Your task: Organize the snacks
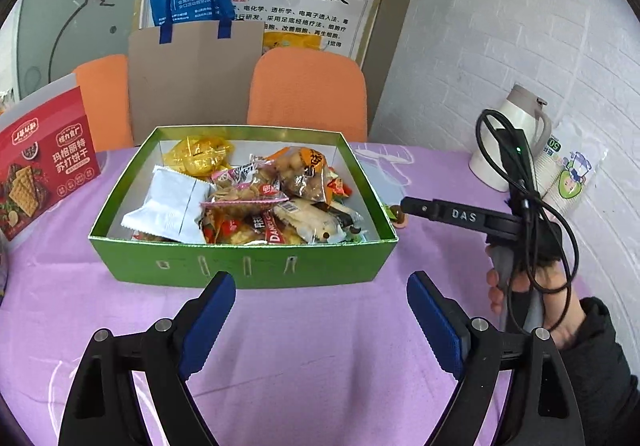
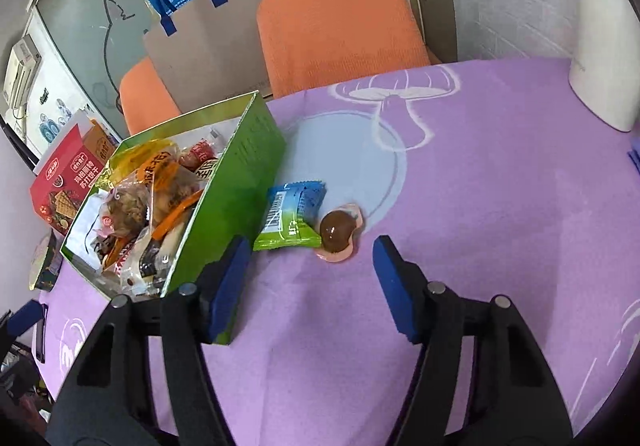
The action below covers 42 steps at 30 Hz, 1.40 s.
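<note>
Green snack box [image 1: 244, 258] sits mid-table on the purple mushroom-print cloth [image 2: 480, 165], already packed w/ mixed packets: white sachet [image 1: 168, 205], yellow bag [image 1: 200, 155], pink-edged pack [image 1: 244, 197] etc. Most of the job judged done.

Two items are seen left outside, on the cloth just beside the box's right wall: a blue/green wrapped snack [image 2: 290, 215] and a brown candy in clear pinkish wrap [image 2: 339, 232]. The two are touching or nearly so; packet lies flat, barcode side up.

Right gripper [image 2: 310, 274]: jaws spread wide, nothing held. It's aimed low along the cloth w/ both stray items just ahead of the blue pads [image 2: 394, 286], candy roughly centred in the gap. Left pad is close against the box wall, so clearance there looks tight. From the left wrist view the right tool's tip is seen at the box's far right corner, right hand [image 1: 520, 286] on the handle, cable looped over it.

Left gripper [image 1: 320, 310]: also open, empty, held back in front of the box's near wall, prob. parked to keep out of the way or to steady the box if nudged.

Next step judged: candy to be pinched, lifted over the wall, dropped in; packet after. Risk: the round candy may slip, and the box may be bumped by the left pad.
</note>
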Tool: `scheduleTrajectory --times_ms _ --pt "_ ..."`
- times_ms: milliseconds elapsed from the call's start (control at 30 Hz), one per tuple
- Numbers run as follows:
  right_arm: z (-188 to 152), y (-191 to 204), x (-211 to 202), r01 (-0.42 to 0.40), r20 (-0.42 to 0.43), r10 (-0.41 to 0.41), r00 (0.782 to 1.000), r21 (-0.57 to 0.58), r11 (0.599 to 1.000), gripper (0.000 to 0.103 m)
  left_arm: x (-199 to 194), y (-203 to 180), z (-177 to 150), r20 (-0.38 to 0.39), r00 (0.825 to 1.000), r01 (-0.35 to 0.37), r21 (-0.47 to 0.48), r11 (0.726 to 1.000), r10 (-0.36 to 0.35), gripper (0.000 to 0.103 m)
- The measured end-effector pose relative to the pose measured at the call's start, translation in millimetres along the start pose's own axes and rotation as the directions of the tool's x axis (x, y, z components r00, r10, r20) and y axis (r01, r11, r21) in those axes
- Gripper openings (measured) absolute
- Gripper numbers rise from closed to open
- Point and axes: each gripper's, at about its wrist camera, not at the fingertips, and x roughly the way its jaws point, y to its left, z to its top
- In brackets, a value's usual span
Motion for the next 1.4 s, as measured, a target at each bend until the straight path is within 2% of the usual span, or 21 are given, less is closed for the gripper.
scheduleTrajectory --times_ms 100,233,367,600,667,833,1067,1300,1367,1400 --pt "11.3 0.5 15.5 -0.004 -0.016 0.004 1.0 0.03 1.0 0.065 -5.0 5.8 -5.9 0.0 1.0 0.004 -0.013 1.0 -0.004 0.089" --pt "20.2 4.8 34.3 0.002 -0.038 -0.001 0.999 0.023 1.0 0.055 -8.6 15.7 -9.5 0.005 1.0 -0.011 -0.033 0.999 0.011 0.089" --pt "23.1 2.2 50.2 0.007 -0.064 -0.005 0.998 0.039 0.999 0.05 -8.2 25.1 -9.9 0.006 1.0 -0.019 -0.05 0.999 0.019 0.089" --pt "12.9 6.5 43.3 -0.022 -0.057 0.021 0.998 -0.024 0.999 0.04 0.5 30.5 -13.2 -0.018 1.0 -0.007 -0.077 0.997 0.006 0.089" --pt "6.5 5.8 39.5 -0.047 -0.064 0.044 0.997 -0.034 0.998 0.03 2.4 29.5 -15.0 -0.021 1.0 0.002 -0.081 0.997 -0.004 0.089" --pt "-15.5 4.1 30.9 -0.103 -0.109 0.101 0.989 -0.011 0.995 0.029 5.2 21.5 -20.5 -0.037 0.999 0.01 -0.066 0.998 -0.013 0.089" --pt "-51.6 19.1 2.6 -0.148 -0.148 0.135 0.98 -0.079 0.986 0.029 4.0 13.3 -31.3 -0.05 0.998 0.024 -0.055 0.998 -0.027 0.089" --pt "-22.0 15.9 -3.9 -0.071 -0.062 0.07 0.996 -0.01 0.997 0.032 -2.0 8.5 -42.4 -0.058 0.998 0.032 -0.056 0.998 -0.035 0.089" --pt "-14.5 16.5 3.8 -0.034 -0.046 0.033 0.998 -0.012 0.999 0.043 -6.2 9.4 -43.3 -0.049 0.998 0.025 -0.053 0.998 -0.027 0.089" --pt "-11.2 15.1 10.7 -0.026 -0.044 0.026 0.999 -0.005 1.0 0.043 -8.1 10.1 -43.4 -0.047 0.999 0.023 -0.054 0.998 -0.026 0.089"
